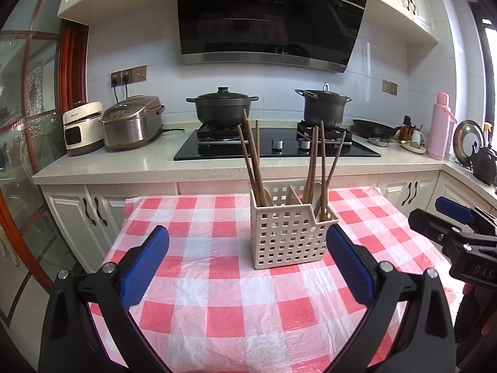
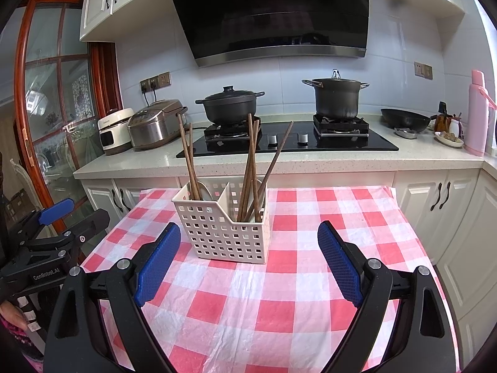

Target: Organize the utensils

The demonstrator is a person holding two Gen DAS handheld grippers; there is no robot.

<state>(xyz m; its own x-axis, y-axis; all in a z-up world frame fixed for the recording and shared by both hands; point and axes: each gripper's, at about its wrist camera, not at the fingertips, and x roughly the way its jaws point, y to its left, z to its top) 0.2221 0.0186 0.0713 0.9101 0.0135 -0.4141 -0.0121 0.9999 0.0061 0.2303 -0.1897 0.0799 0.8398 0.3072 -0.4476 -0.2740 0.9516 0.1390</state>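
A cream perforated utensil holder [image 1: 287, 233] [image 2: 225, 233] stands on the red-checked table [image 1: 217, 310] [image 2: 279, 295]. It has two compartments. Brown wooden chopsticks [image 1: 253, 158] [image 2: 188, 161] stand in the left one, and several more chopsticks [image 1: 323, 161] [image 2: 253, 168] lean in the right one beside a pale spoon [image 2: 259, 191]. My left gripper [image 1: 248, 242] is open and empty, in front of the holder. My right gripper [image 2: 248, 239] is open and empty, in front of and to the right of the holder. Each gripper shows at the edge of the other's view [image 1: 456, 217] [image 2: 52, 214].
Behind the table runs a kitchen counter [image 2: 279, 163] with a black hob [image 1: 276, 146], two dark pots [image 1: 222, 105] [image 1: 324, 105], two rice cookers [image 1: 133, 121], a wok [image 2: 405, 119] and a pink flask [image 2: 478, 115]. White cabinets [image 2: 441, 199] stand to the right.
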